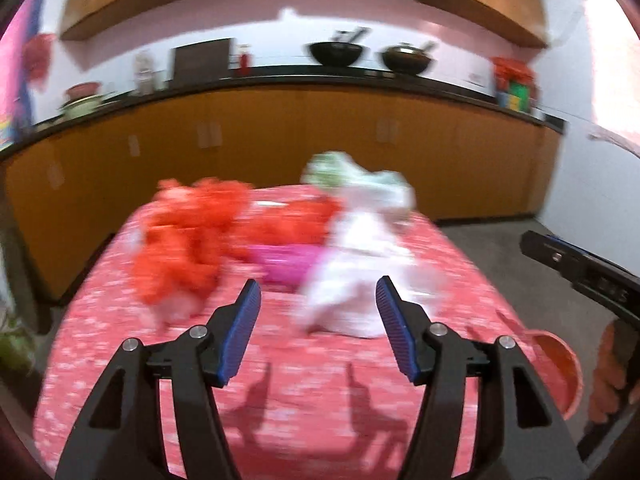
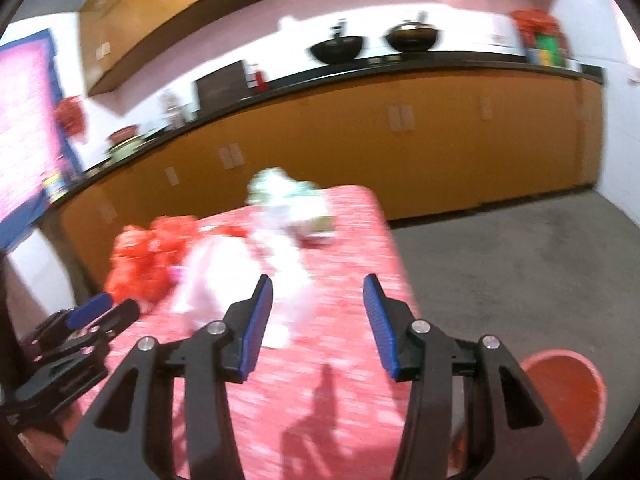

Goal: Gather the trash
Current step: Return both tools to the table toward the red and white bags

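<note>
Both my left gripper [image 1: 318,300] and right gripper [image 2: 318,298] are spread, empty. Blurred white plastic bag [image 1: 360,256] and red crumpled trash [image 1: 188,240] lie ahead on the red tablecloth [image 1: 300,408]; red bin [image 2: 568,396] sits on the floor at right.

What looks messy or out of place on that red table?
Crumpled bags lie heaped on the red tablecloth: an orange-red bundle, a white one and a greenish one behind. The red bin stands on the floor beside the table. Blur hides finer detail.
</note>
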A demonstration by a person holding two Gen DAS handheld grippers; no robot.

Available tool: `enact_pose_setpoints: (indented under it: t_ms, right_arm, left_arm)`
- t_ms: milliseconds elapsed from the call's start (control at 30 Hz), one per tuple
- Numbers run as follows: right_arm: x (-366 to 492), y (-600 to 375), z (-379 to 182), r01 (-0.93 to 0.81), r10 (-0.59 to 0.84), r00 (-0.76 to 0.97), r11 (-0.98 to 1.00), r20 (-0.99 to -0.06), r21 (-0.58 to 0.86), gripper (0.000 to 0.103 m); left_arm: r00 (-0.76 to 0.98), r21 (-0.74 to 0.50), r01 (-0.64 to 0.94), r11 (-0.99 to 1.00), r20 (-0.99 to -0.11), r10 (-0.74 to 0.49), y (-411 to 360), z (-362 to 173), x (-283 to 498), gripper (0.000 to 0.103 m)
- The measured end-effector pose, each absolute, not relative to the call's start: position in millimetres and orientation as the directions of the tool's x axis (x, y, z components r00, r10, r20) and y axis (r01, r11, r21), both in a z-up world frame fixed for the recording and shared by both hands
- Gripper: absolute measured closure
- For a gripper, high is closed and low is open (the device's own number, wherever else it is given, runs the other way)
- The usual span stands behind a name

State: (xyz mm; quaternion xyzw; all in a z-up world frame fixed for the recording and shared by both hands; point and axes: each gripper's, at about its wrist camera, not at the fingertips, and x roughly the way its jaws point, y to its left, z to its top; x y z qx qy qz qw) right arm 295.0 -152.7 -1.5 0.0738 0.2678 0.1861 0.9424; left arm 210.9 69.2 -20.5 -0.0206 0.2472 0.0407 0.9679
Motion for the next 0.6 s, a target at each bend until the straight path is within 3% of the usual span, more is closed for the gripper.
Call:
enact_pose_setpoints:
  t_ms: [233,467,500,567,600]
  right_arm:
    - [313.7,-63.3,-0.3,-0.391,0.448,0.753,0.894,-0.483,0.22,0.047]
    - [335.0,-21.7,-28.5,-0.357,0.376,0.755,0.923,-0.537,0.144,0.048]
    - [337.8,-19.5,-32.3,-0.352,0.367,0.754,0.926,-0.544,0.137,0.053]
    - [344.7,-16.1,-39.7,-0.359,0.365,0.736,0.924,-0.569,0.129,0.088]
    - [346.1,-15.5,-42.6,-0.365,0.371,0.73,0.922,-0.575,0.131,0.089]
  left_arm:
    - [0.878,-0.03,-0.235,0.972,-0.436,0.199,128.8,-24.8,212.7,0.035]
    - [0.88,-0.103,-0.289,0.952,-0.42,0.221,162.8,-35.0,218.2,0.028]
    - [0.88,-0.105,-0.29,0.951,-0.42,0.222,166.1,-37.3,219.0,0.028]
    - [0.88,-0.104,-0.288,0.952,-0.421,0.221,167.3,-39.8,223.5,0.028]
    - [0.88,-0.101,-0.287,0.953,-0.422,0.22,167.4,-41.0,224.5,0.028]
